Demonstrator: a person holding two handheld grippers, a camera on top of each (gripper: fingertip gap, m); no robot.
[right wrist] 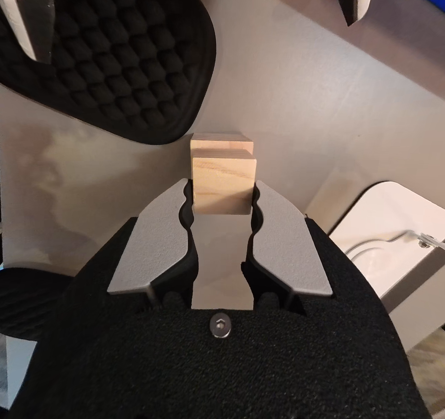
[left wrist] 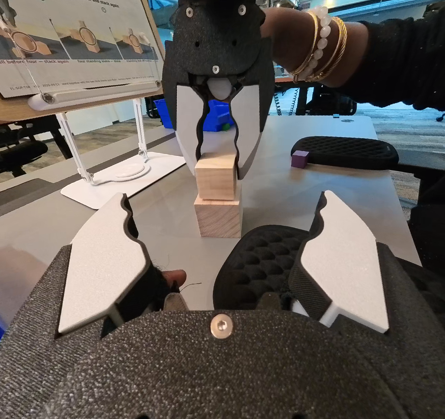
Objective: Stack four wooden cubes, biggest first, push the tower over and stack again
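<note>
Right tool (right wrist: 222, 190) is clamped on the upper wooden cube (right wrist: 224, 183), stacked on another cube (left wrist: 218, 219); left tool (left wrist: 222, 205) is spread wide, nothing gripped.

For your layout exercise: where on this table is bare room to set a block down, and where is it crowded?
Free: the table between the wooden stack and purple cube; also between stack and white stand base. Crowded: around the stack, between right gripper and near black pad.

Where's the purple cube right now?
In the left wrist view the purple cube sits on the grey table, right of the two stacked wooden blocks, touching the near edge of the far black honeycomb pad.
</note>
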